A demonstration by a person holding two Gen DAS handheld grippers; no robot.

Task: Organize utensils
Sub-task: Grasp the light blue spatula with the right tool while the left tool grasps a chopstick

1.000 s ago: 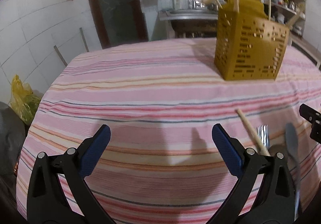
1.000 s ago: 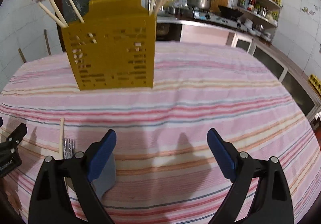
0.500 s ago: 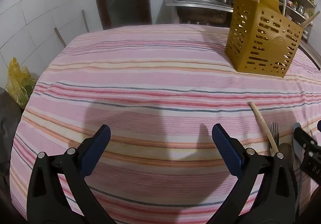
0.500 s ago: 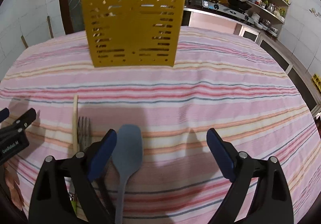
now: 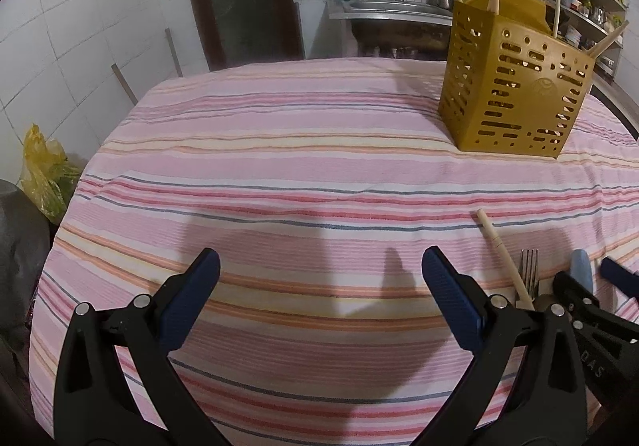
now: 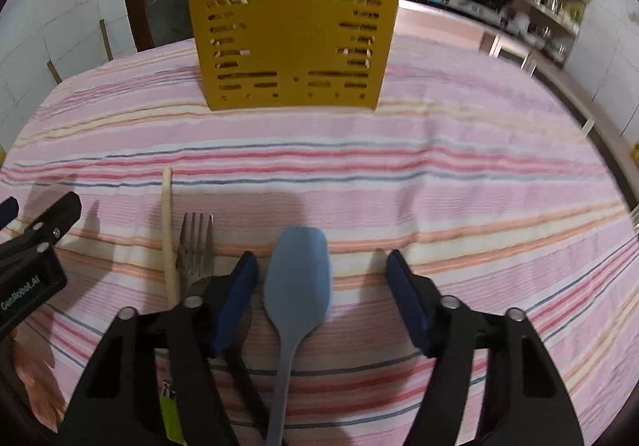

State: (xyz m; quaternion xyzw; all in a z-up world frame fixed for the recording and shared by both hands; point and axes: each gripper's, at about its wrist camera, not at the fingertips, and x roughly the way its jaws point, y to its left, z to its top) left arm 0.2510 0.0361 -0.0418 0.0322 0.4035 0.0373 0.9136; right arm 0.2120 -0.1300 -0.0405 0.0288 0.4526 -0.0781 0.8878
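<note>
- Left wrist view, 9 o'clock: a yellow plastic bag (image 5: 42, 170) sits off the edge of the surface (image 5: 279, 166), which is covered in a pink striped cloth, below a white tiled wall.
- Same view, 6 o'clock: the left hand-held gripper (image 5: 319, 286) hangs over bare cloth with its blue-padded jaws spread wide and nothing between them.
- Same view, 1 o'clock: a mustard-yellow perforated utensil holder (image 5: 515, 94) stands upright on the far part of the surface, pale wooden sticks poking out of its top.
- Same view, 4 o'clock: a wooden stick (image 5: 505, 254), a metal fork (image 5: 529, 270) and the tip of a blue spatula (image 5: 581, 272) lie side by side on the cloth, partly hidden behind the black frames of both grippers.
- Right wrist view, 9 o'clock: one black finger of the left tool juts in from the edge, just beside the wooden stick (image 6: 167, 234).
- Same view, 7 o'clock: the fork (image 6: 195, 246) lies just right of the stick, tines pointing toward the holder (image 6: 291, 34) at 12 o'clock.
- Same view, 6 o'clock: the right hand-held gripper (image 6: 319, 286) straddles the blue spatula (image 6: 297, 286), its jaws closing; the left pad stands just beside the blade, the right pad well clear, so neither presses on it.
- Same view, 2 o'clock: kitchen shelves and a stove counter show blurred behind the surface (image 6: 479, 166).
</note>
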